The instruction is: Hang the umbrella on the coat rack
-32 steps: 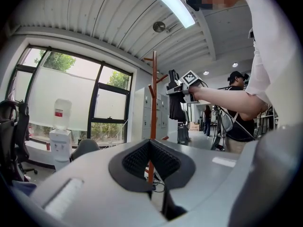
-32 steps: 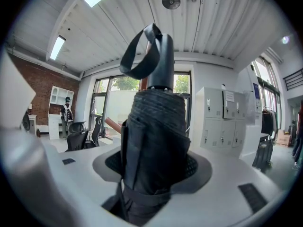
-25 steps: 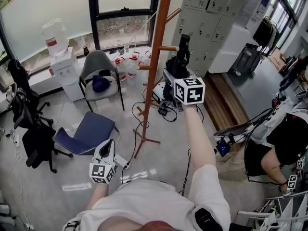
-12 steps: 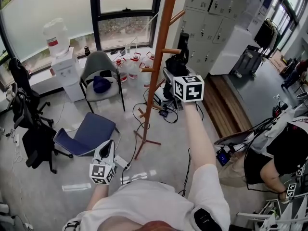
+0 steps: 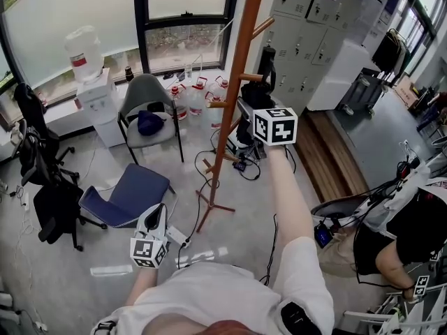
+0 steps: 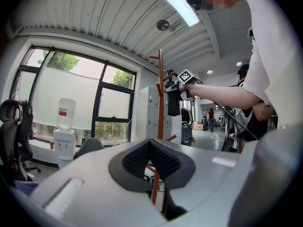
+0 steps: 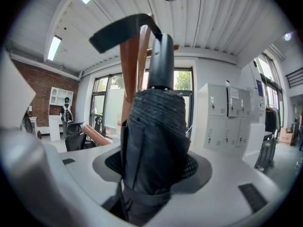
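The tall orange wooden coat rack (image 5: 242, 75) stands in the middle of the room, with short pegs up its pole. My right gripper (image 5: 257, 107) is raised just right of the pole, shut on a folded black umbrella (image 5: 267, 63) that stands upright. In the right gripper view the umbrella (image 7: 154, 126) fills the gap between the jaws. Its handle (image 7: 161, 60) points up and its strap loop (image 7: 120, 31) sits against the rack pole (image 7: 129, 65). My left gripper (image 5: 155, 218) hangs low, shut and empty (image 6: 150, 156).
A grey chair (image 5: 145, 110) and a fallen blue chair (image 5: 129, 190) lie left of the rack's base (image 5: 211, 204). Cables cross the floor (image 5: 241, 169). A water dispenser (image 5: 94, 96) stands by the window, grey lockers (image 5: 307, 40) behind. A person (image 5: 401, 222) crouches at the right.
My right gripper with the umbrella has edged a little closer to the rack pole. The left gripper has stayed where it was.
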Demonstrator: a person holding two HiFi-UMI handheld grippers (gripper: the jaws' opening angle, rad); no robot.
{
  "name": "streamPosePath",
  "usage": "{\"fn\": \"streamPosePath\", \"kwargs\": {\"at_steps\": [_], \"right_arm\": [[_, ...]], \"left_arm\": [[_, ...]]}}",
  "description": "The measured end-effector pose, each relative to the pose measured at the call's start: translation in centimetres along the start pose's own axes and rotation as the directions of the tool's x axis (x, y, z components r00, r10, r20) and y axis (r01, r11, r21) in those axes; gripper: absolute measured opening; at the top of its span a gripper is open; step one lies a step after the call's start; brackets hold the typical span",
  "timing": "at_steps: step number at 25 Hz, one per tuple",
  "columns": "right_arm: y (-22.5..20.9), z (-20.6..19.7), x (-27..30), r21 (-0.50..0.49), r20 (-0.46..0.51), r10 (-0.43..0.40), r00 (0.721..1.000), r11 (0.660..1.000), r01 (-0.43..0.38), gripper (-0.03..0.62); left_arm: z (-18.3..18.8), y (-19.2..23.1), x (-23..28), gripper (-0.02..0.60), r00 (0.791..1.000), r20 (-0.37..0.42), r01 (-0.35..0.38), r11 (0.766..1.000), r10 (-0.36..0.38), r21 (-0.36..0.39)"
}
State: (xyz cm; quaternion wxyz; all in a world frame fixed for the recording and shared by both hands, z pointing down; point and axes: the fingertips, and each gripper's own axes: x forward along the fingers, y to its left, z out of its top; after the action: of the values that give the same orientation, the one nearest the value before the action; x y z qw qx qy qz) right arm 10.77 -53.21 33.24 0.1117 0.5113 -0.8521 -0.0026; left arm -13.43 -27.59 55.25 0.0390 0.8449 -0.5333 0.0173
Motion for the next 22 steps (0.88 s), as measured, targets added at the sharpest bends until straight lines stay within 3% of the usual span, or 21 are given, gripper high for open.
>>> {"fn": "streamPosePath", "kwargs": {"at_steps": [22], "right_arm": [[-1.2,-5.1,3.0,0.0,-0.094,-0.004,0.996,1.0,0.004,0.253]], "left_arm": [[-0.5,0.7,1.2,0.011,1.0,-0.018,0.0,1.0,0.0,0.001]]}}
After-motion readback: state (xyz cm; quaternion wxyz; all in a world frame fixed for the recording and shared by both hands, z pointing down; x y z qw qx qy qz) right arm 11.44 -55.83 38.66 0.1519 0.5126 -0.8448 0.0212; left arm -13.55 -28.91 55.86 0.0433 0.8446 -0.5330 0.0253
